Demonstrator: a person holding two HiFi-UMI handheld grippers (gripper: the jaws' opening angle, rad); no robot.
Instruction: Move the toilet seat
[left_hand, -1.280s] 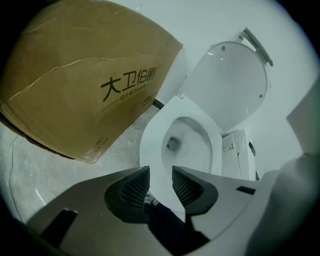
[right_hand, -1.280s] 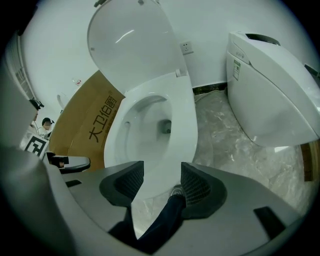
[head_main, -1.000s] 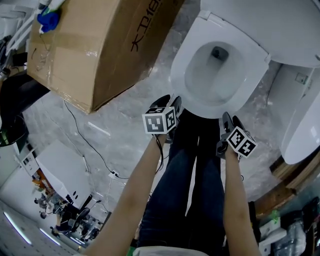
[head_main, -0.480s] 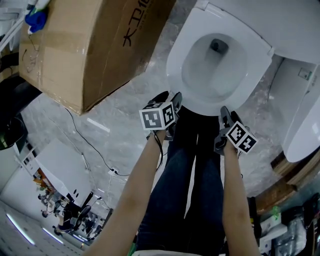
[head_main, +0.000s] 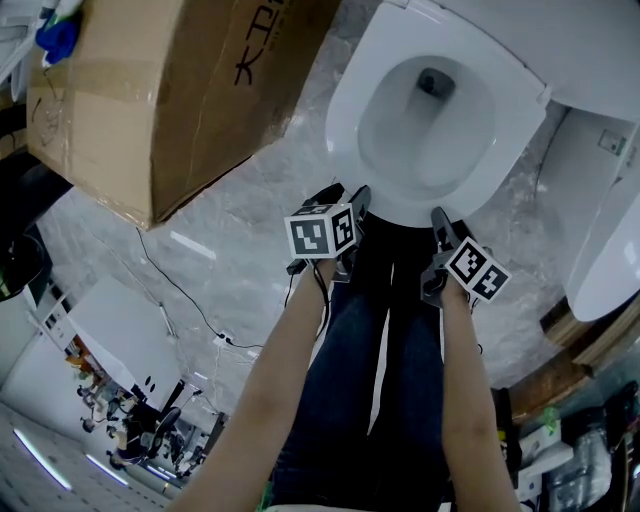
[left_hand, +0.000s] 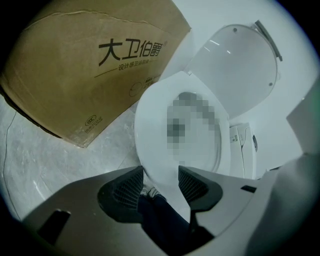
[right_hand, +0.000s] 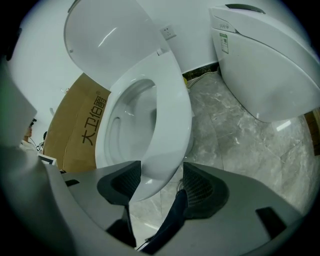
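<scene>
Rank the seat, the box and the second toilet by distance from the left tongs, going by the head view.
1. Seat: its front rim is just ahead of the left tongs.
2. Box: off to the left, across bare floor.
3. Second toilet: at the far right edge.

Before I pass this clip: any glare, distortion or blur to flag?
Head view: sharp, evenly lit, faint glints on the floor. Left gripper view: fisheye, dark corners, mosaic patch inside the toilet seat. Right gripper view: fisheye bend, glare streak on the raised lid.
</scene>
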